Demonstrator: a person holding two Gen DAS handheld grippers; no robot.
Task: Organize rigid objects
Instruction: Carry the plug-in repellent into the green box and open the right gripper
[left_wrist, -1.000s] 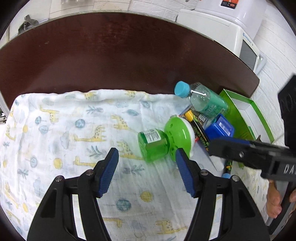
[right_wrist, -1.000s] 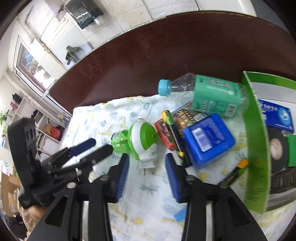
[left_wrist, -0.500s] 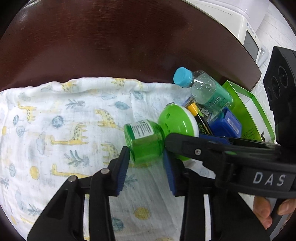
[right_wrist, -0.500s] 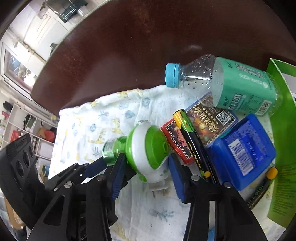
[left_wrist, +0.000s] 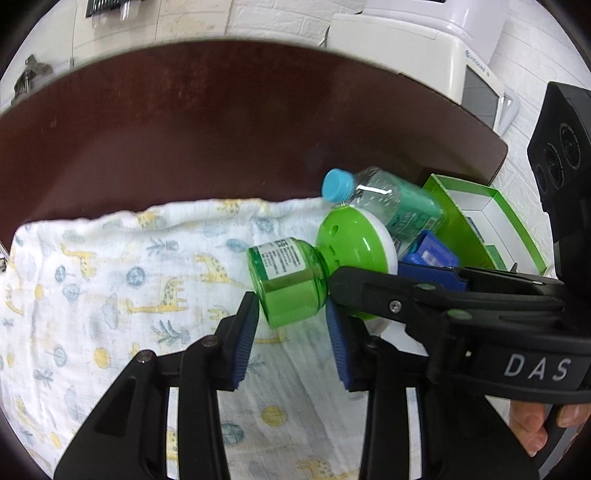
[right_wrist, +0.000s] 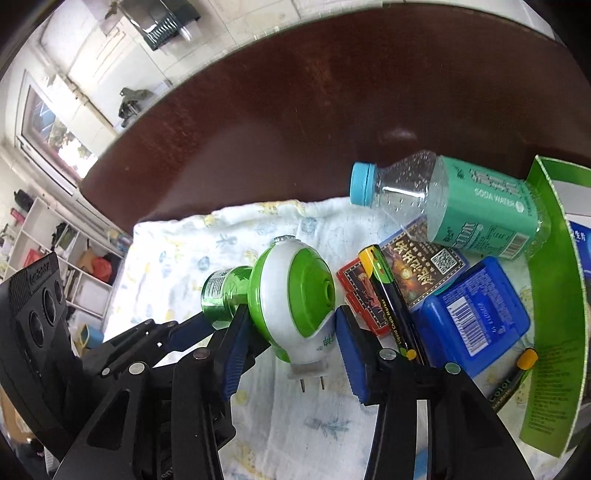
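Note:
A plug-in mosquito repellent has a green liquid bottle (left_wrist: 290, 280) and a green-and-white domed head (right_wrist: 295, 299). It is held just above the giraffe-print cloth (left_wrist: 122, 280). My left gripper (left_wrist: 291, 332) is shut on the green bottle end. My right gripper (right_wrist: 288, 343) is shut on the domed head, plug prongs pointing down. The right gripper also crosses the left wrist view (left_wrist: 443, 299).
Right of the repellent lie a soda water bottle (right_wrist: 461, 206), a red card box (right_wrist: 402, 273), a chalk marker (right_wrist: 391, 306), a blue case (right_wrist: 476, 321) and a second marker (right_wrist: 513, 380). A green cardboard box (right_wrist: 554, 295) stands at the right. The brown table (left_wrist: 221, 129) lies beyond.
Both grippers moved in on the repellent and closed on it, left on the bottle, right on the head. It has lifted slightly off the cloth.

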